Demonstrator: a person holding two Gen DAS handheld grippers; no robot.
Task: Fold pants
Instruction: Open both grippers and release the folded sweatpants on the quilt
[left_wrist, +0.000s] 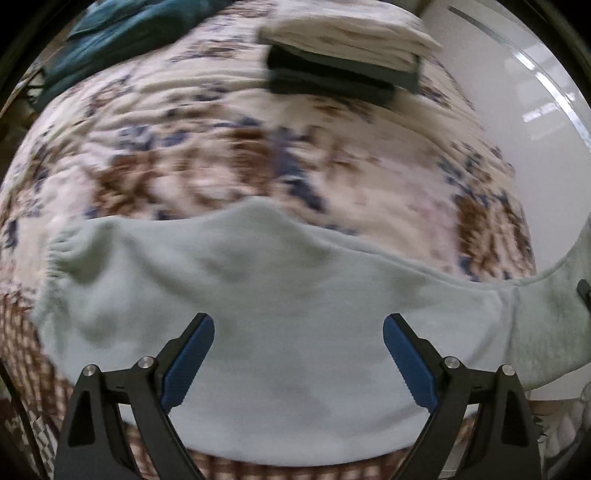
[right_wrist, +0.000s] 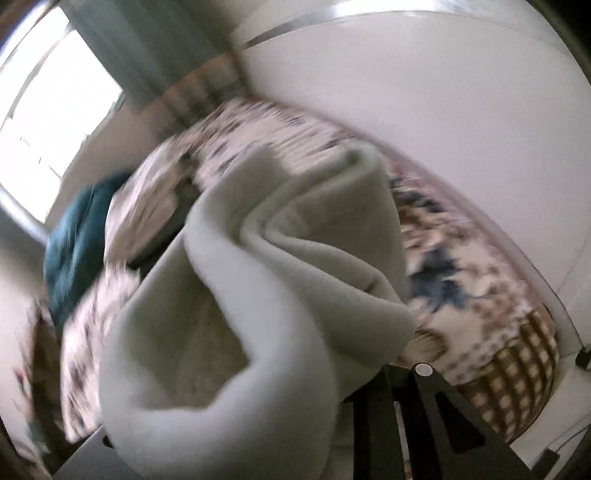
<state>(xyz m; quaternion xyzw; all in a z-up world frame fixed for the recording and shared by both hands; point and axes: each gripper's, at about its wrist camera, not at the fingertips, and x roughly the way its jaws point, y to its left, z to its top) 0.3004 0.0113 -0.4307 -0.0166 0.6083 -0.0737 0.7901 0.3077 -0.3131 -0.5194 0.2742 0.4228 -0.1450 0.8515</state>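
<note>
1. The left gripper (left_wrist: 298, 354) stands wide open above the pants (left_wrist: 258, 314), its blue pads (left_wrist: 188, 362) well apart and holding nothing.
2. The pants are pale mint green and lie spread across the near part of the bed (left_wrist: 221, 155), on a floral cover in cream, brown and blue.
3. Their gathered elastic waist (left_wrist: 59, 251) shows at the left of the left wrist view; the cloth runs on to the right edge of that view, where it rises off the bed.
4. The right gripper (right_wrist: 369, 398) is nearly closed on a bunch of the pants (right_wrist: 258, 295). The cloth covers its fingertips, so the pads themselves are hidden.
5. In the right wrist view the gripped part of the pants hangs in thick folds in front of the camera, lifted clear of the bed (right_wrist: 461, 277).
6. A stack of folded clothes (left_wrist: 343, 55) sits at the far side of the bed, light pieces on top of dark ones, well apart from the pants.
7. A teal cloth (left_wrist: 122, 33) lies at the far left of the bed.
8. Both views are blurred.
</note>
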